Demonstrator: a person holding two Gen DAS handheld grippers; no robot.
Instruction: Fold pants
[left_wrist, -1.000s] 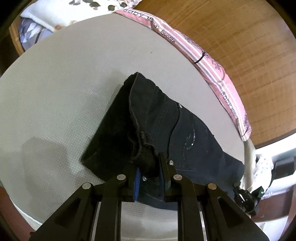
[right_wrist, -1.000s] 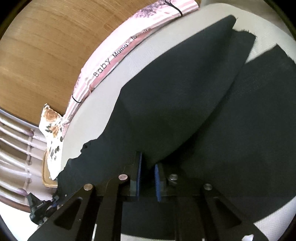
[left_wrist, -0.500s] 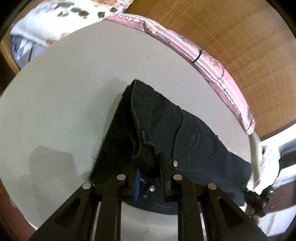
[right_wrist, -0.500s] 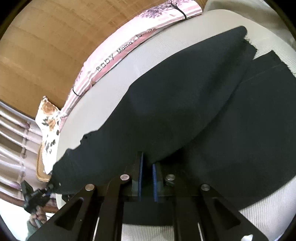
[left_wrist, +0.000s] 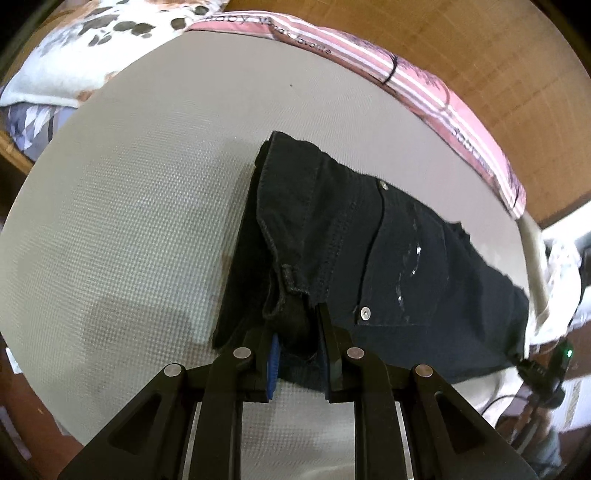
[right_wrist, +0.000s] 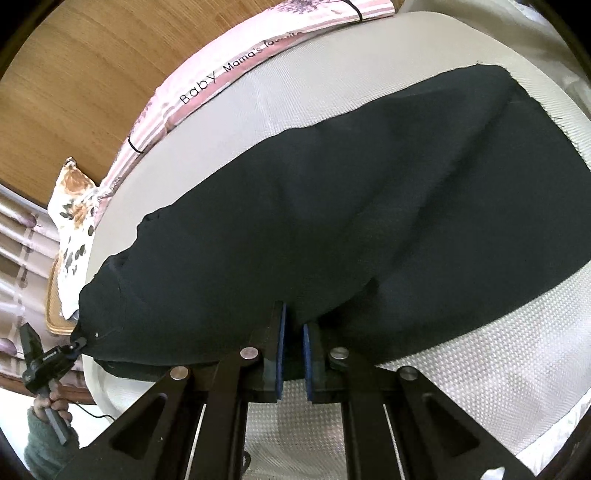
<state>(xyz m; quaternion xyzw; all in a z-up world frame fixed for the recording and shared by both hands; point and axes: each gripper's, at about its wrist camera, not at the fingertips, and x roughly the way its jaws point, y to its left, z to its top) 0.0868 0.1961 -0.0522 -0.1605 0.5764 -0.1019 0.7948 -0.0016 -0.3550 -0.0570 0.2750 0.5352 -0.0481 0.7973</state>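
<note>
Both grippers, left gripper (left_wrist: 297, 334) and right gripper (right_wrist: 293, 325), clamp one pair of pants (left_wrist: 369, 251).

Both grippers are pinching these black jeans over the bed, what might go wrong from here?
1. The left gripper holds only a bunched bit of waistband on the black jeans; it may slip free.
2. The right gripper pinches just a thin fold edge, so layers could separate.
3. One end of the jeans hangs near the grey mattress edge and could slide off.

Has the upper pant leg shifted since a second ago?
Yes. The upper pant leg now covers the lower leg, whose hem previously showed separately on the grey mattress.
</note>
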